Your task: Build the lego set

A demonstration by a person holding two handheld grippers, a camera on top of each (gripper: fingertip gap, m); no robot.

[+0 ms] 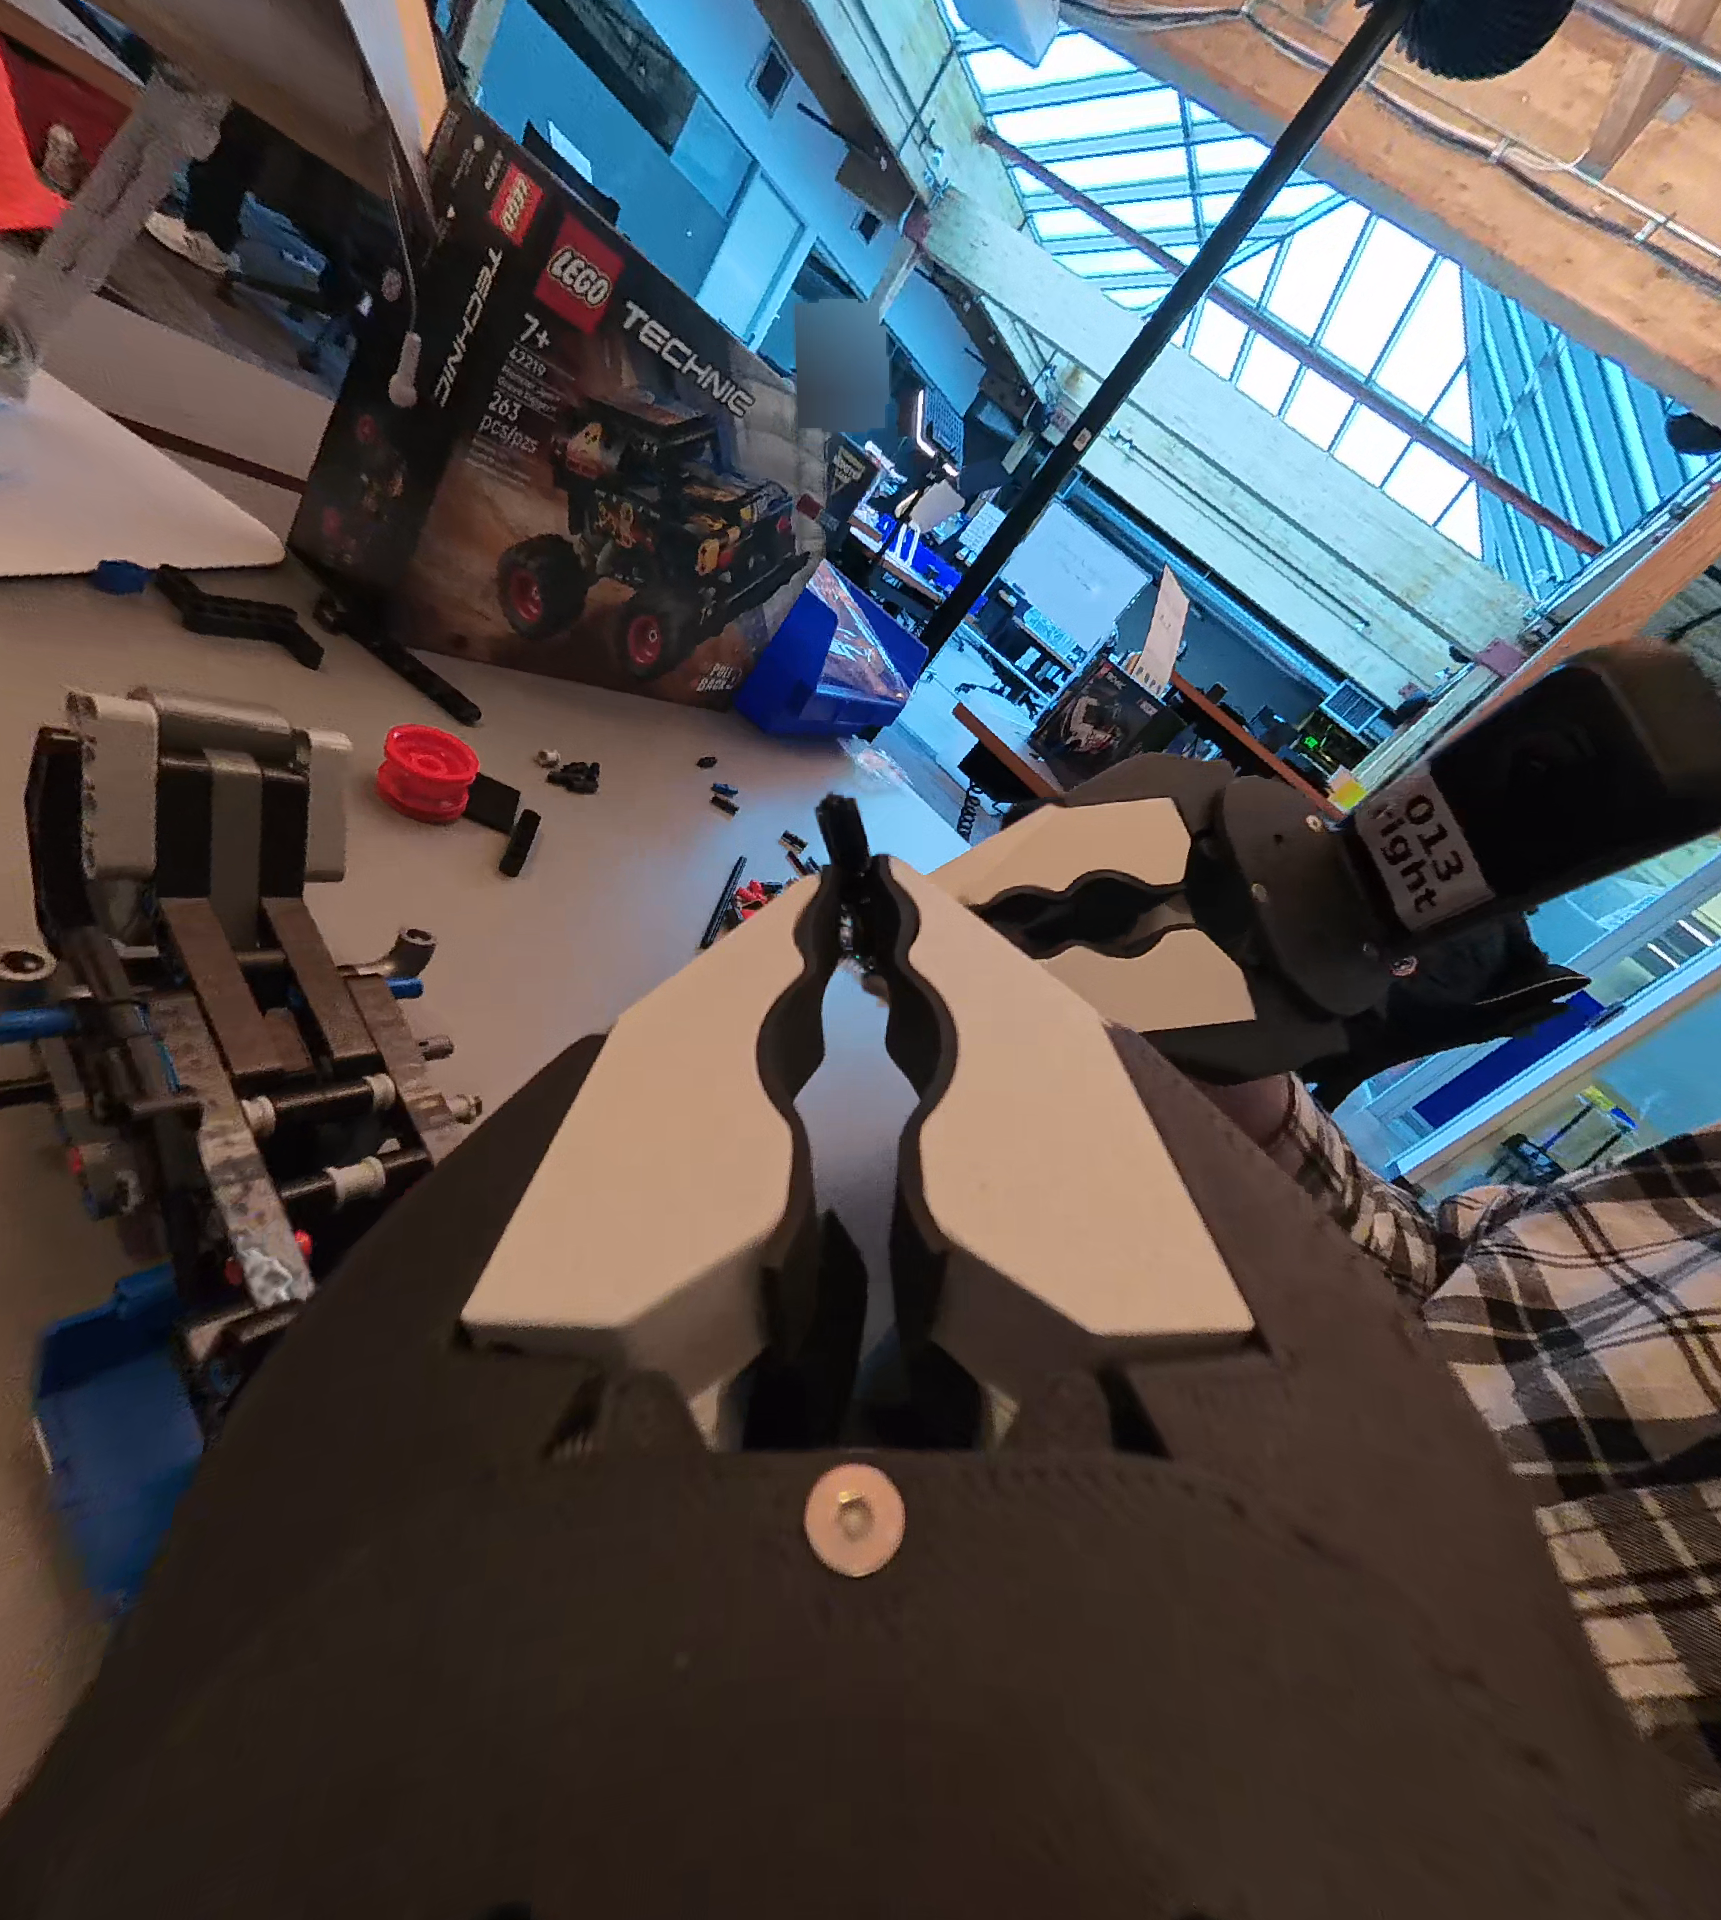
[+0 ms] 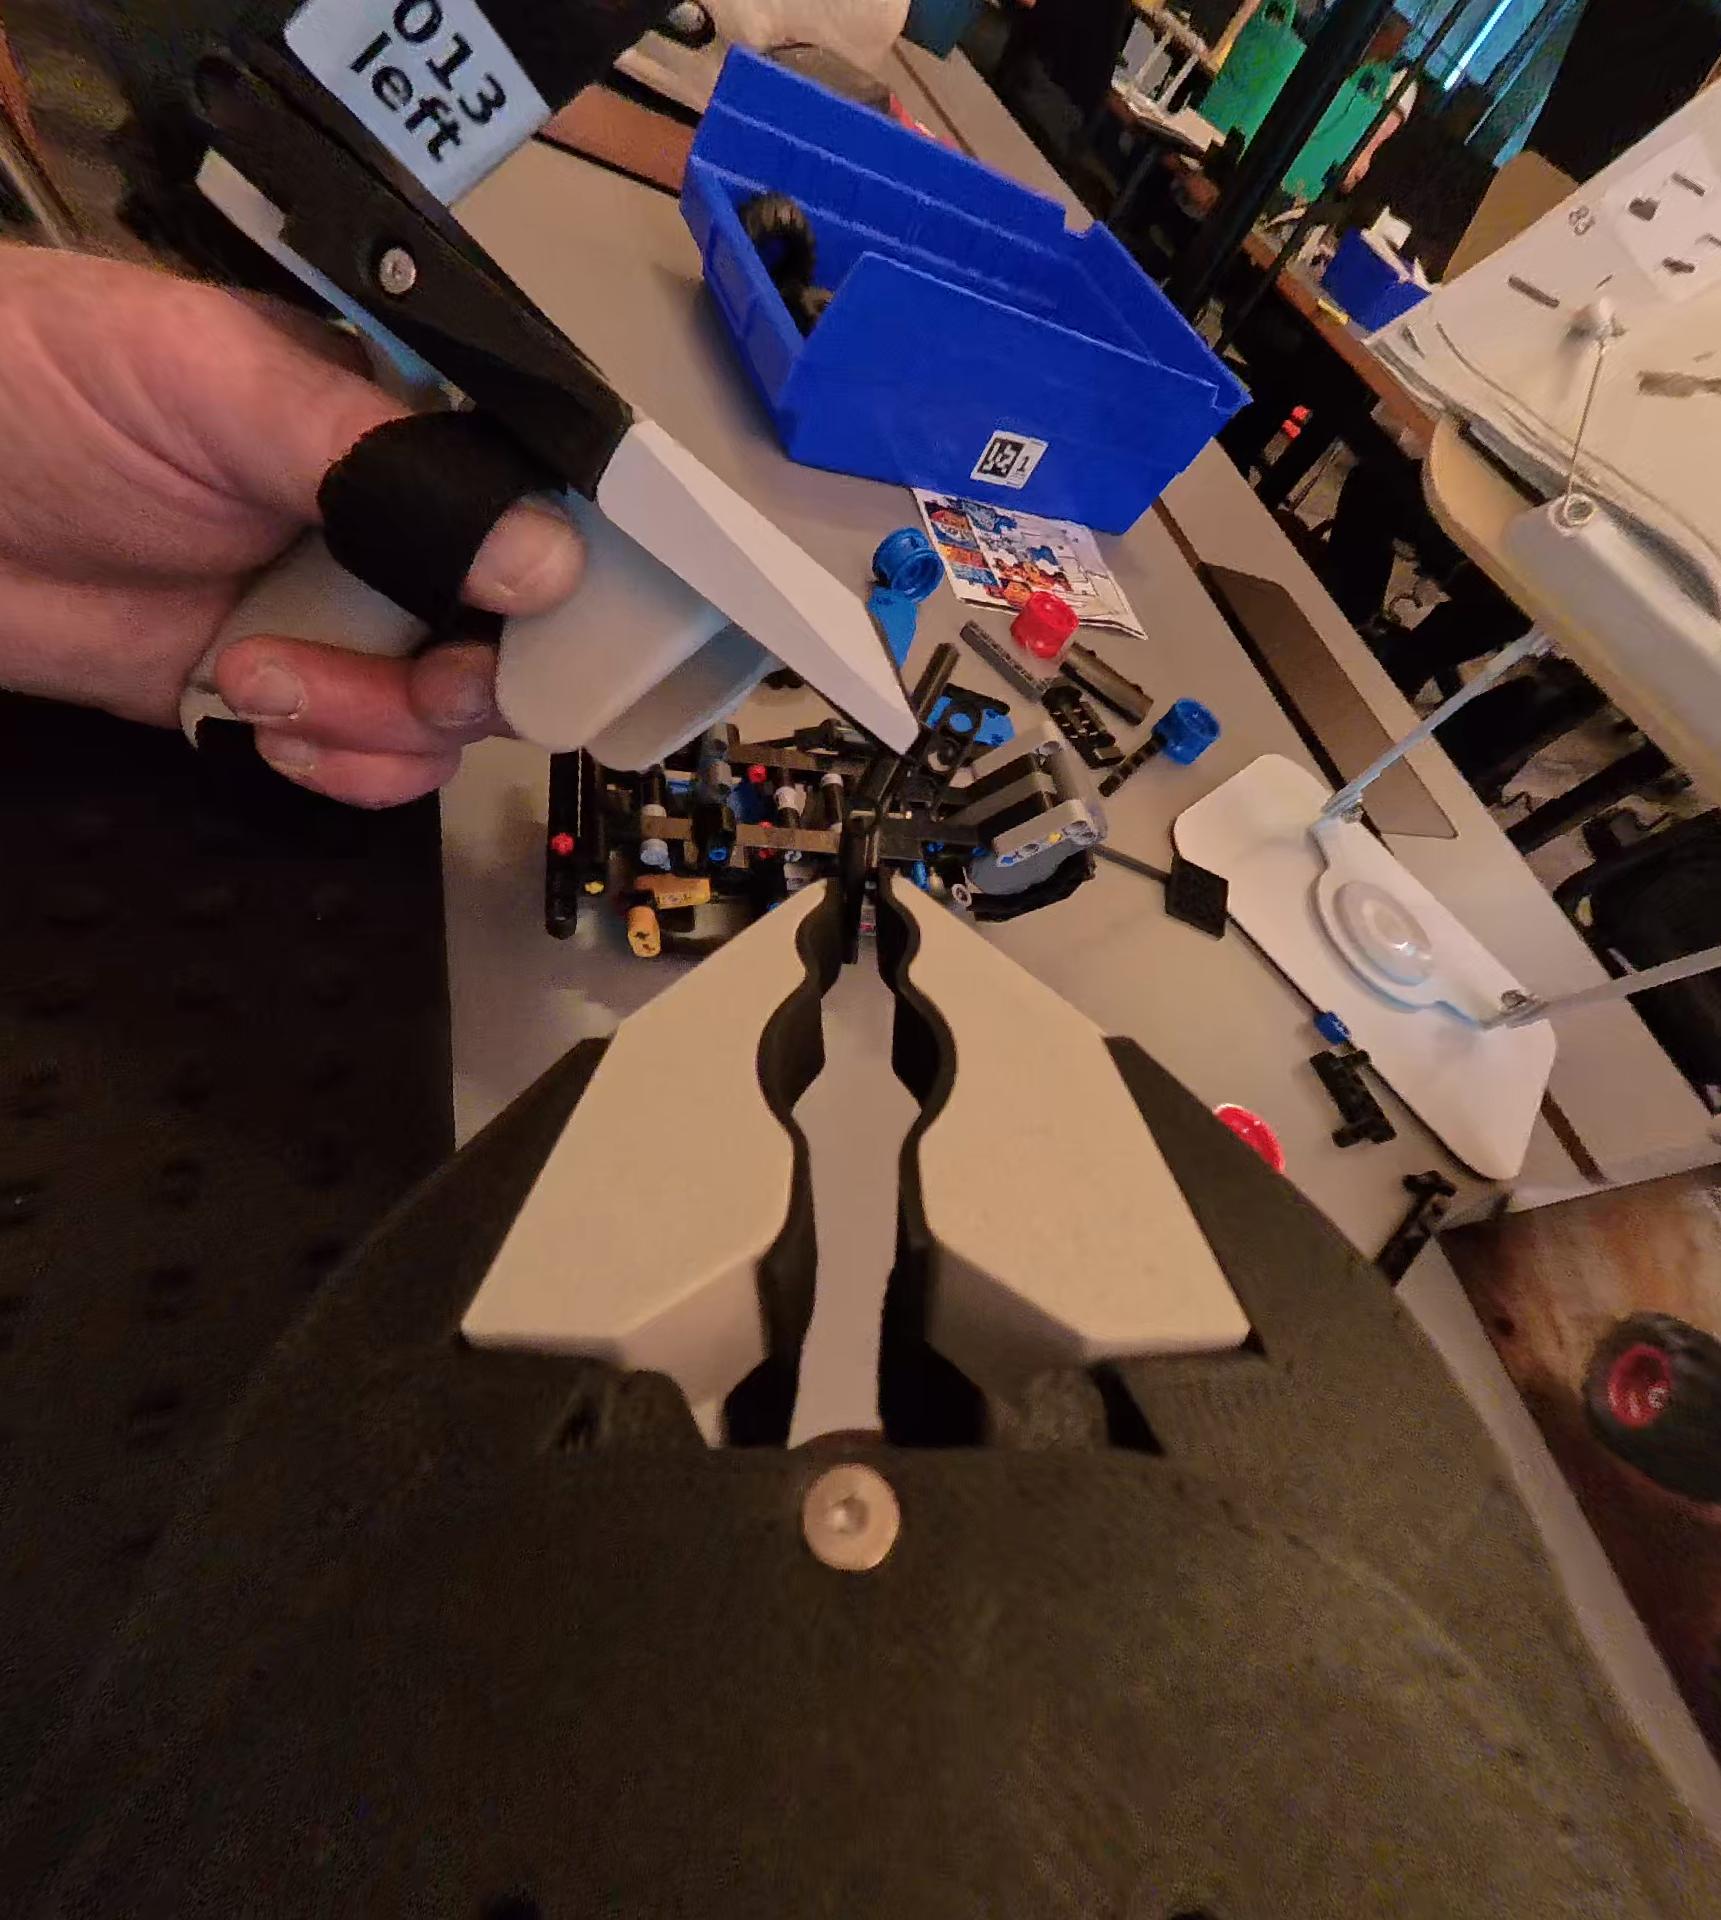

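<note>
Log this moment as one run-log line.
left tool: shut on black pin | right tool: shut on black piece | chassis: on table, part-built | both tools above table

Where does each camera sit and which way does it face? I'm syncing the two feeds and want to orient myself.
Left wrist view: on the left gripper, tilted up across the table toward the set's box and ceiling; a plaid sleeve shows.
Right wrist view: on the right gripper, looking down at the half-built chassis and blue bin; a hand holds the other gripper.
Shared: chassis, box, each other's gripper.
</note>
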